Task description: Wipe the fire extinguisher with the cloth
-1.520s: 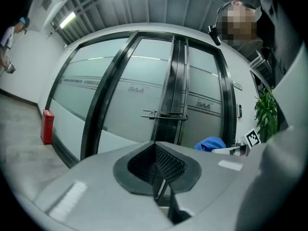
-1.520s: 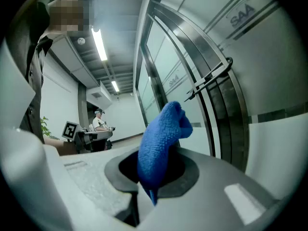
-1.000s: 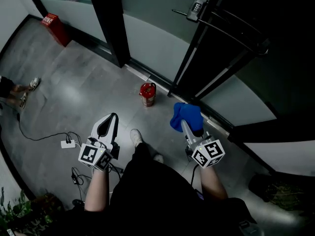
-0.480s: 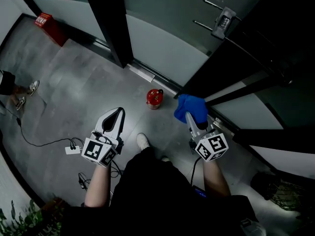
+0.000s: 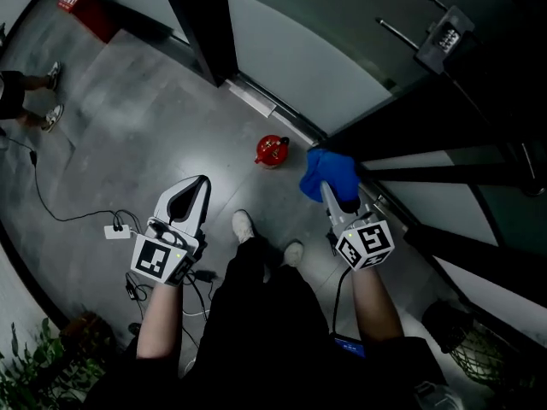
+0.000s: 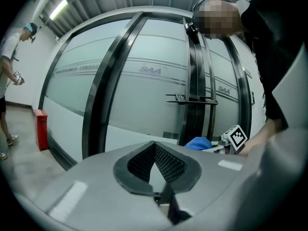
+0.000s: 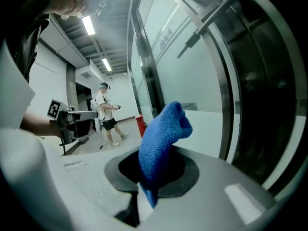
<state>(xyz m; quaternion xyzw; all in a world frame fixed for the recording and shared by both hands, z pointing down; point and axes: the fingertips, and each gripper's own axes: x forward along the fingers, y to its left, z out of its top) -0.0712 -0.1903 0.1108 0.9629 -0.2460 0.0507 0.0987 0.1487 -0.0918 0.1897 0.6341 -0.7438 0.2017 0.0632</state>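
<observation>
A small red fire extinguisher (image 5: 272,150) stands on the grey floor beside the glass door's threshold, seen from above. My right gripper (image 5: 330,196) is shut on a blue cloth (image 5: 332,175), which bunches up over its fingertips just right of the extinguisher and apart from it. In the right gripper view the cloth (image 7: 161,138) rises from between the jaws of the gripper (image 7: 146,189). My left gripper (image 5: 201,182) hangs to the lower left of the extinguisher, jaws together with nothing in them; in its own view the left gripper (image 6: 155,144) points at the glass wall.
Glass doors with dark frames and a handle with a lock (image 5: 444,32) run along the top right. A red box (image 5: 81,5) sits at the far wall. Another person's feet (image 5: 49,116) stand at left. A cable and power strip (image 5: 114,231) lie near my shoes (image 5: 244,225).
I have stepped closer to the door: the extinguisher now shows more from above and nearer my feet. Both grippers kept their places, and the cloth stays held.
</observation>
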